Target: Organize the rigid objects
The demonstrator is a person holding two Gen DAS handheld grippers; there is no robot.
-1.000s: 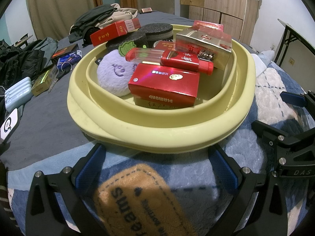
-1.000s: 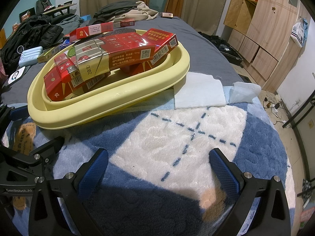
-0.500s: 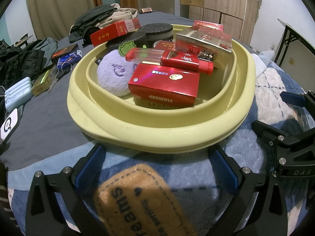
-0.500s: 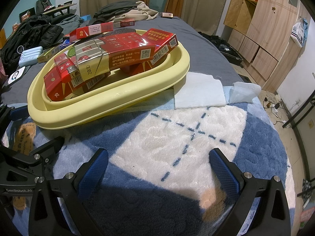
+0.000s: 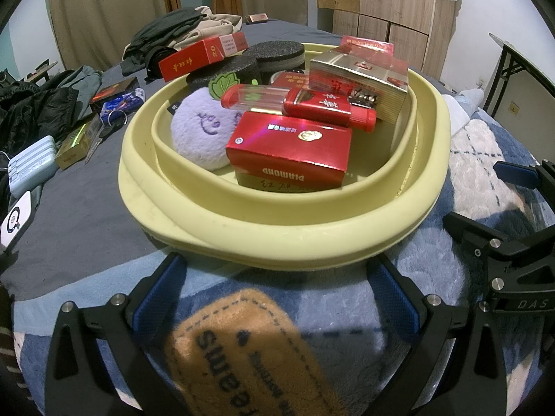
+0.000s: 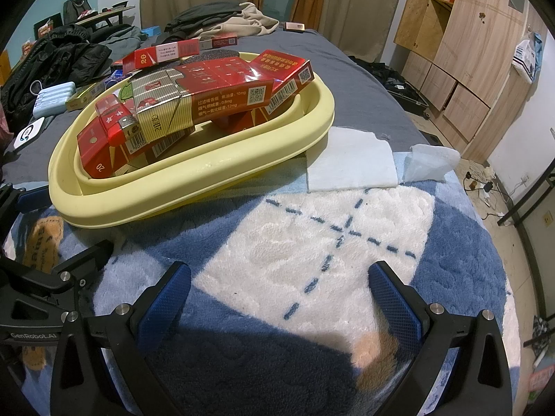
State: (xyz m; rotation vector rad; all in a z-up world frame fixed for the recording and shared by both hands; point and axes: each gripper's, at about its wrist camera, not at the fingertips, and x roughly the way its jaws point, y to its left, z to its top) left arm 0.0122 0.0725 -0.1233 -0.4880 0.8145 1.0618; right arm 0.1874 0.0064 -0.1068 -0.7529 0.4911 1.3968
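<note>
Even indoor light, sharp centres, heavy fisheye bend at the edges.

Glare flashes pink on the red box (image 5: pixel 289 147) and streaks along the yellow basin (image 5: pixel 277 232) rim. A dark shadow pools on the blue blanket (image 6: pixel 242 357) between the near fingers. The tan patch (image 5: pixel 242 353) up close is soft and out of focus. Black vignette crowds every corner, and the wardrobe (image 6: pixel 461 45) lines bow.
</note>
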